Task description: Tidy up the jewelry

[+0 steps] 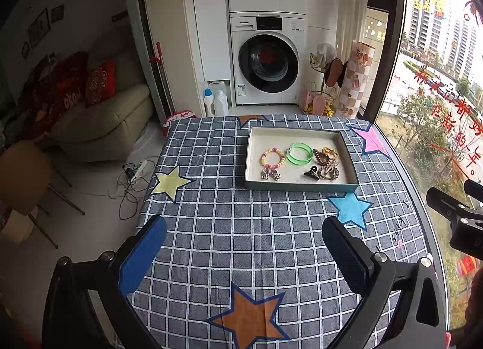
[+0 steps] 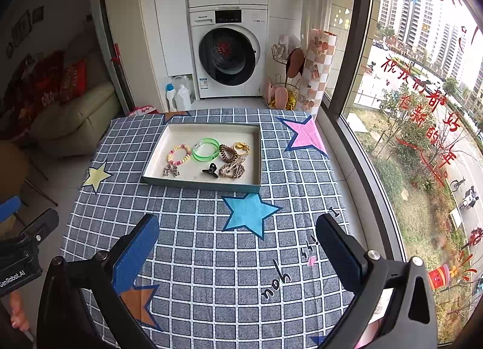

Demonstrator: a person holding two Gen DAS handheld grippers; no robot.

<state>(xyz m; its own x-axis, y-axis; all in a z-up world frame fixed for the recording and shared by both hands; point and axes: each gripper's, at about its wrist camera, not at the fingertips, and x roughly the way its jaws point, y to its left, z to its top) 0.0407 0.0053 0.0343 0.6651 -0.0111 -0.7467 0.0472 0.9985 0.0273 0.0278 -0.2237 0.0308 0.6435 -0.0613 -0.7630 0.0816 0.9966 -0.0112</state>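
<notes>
Left gripper (image 1: 244, 246): jaws wide apart, nothing held, hovering over tabletop (image 1: 211, 228), well short of tray (image 1: 302, 187).
Tray, L to R: bead bracelet (image 1: 272, 158), green bangles (image 1: 299, 153), brown clips (image 1: 327, 165), all loose, nothing on cloth.
Right gripper (image 2: 238, 246): jaws apart, empty.
Judgement: pieces gathered, little left, or sorting not begun.

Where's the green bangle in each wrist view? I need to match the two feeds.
Left wrist view: green bangle lies mid-tray, right of the pink beaded bracelet.
Right wrist view: green bangle lies mid-tray, again right of that bracelet.
Shared landmark: the blue star before the tray.
</notes>
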